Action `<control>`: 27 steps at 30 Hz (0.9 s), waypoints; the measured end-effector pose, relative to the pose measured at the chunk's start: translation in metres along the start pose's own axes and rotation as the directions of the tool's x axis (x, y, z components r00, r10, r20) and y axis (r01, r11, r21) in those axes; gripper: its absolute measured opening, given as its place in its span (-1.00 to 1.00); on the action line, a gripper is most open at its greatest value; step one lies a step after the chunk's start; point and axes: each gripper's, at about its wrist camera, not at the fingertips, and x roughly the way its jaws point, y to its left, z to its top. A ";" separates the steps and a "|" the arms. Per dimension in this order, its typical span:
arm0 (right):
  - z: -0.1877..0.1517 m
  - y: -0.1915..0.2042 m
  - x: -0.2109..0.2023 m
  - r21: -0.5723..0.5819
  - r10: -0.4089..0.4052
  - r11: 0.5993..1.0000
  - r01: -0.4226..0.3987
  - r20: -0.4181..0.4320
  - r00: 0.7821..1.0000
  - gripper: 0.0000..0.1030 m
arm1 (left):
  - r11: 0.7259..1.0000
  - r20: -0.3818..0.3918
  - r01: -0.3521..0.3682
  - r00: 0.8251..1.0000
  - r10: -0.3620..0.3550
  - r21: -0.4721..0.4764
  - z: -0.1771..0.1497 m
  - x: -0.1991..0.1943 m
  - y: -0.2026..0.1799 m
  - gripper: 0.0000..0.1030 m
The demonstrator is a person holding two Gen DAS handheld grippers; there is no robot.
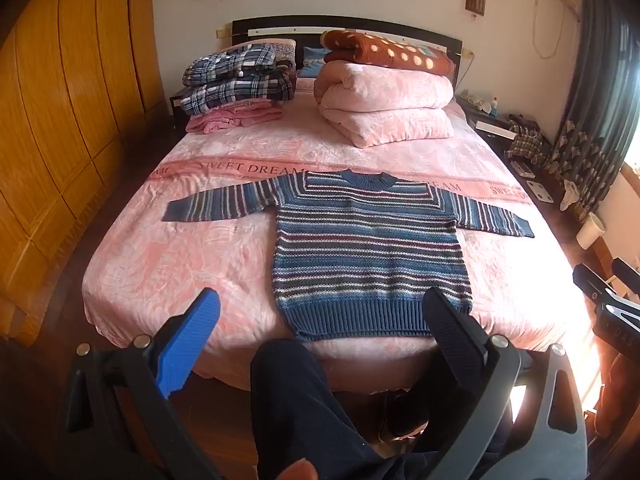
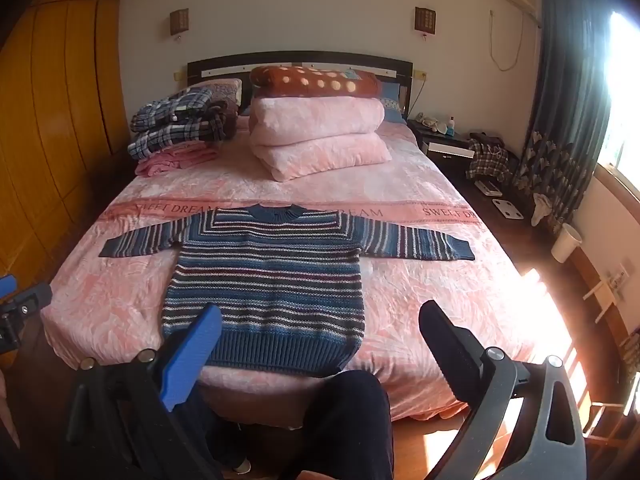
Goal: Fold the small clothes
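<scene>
A striped sweater (image 1: 368,256) is lying flat, sleeves spread, on the pink bed (image 1: 168,264). The left gripper (image 1: 320,316) and right gripper (image 2: 320,328) are hovering before it, jaws spread wide, gripping nothing.

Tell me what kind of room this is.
A home bedroom, most likely: a double bed with a dark headboard, a folded quilt, and a wooden wardrobe along one wall.
</scene>
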 end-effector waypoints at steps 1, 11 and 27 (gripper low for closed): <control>0.000 0.000 0.000 0.000 0.000 1.000 0.000 -0.001 1.000 0.93 | 1.000 0.000 0.000 1.000 0.000 0.001 0.000 0.000 0.000 0.95; -0.006 0.006 0.010 0.000 0.002 1.000 -0.002 -0.002 1.000 0.93 | 1.000 -0.001 0.000 1.000 0.000 0.001 0.000 -0.001 -0.003 0.95; -0.005 0.006 0.012 0.000 0.002 1.000 -0.002 -0.006 1.000 0.93 | 1.000 0.000 -0.004 1.000 0.004 -0.001 0.001 -0.002 0.001 0.95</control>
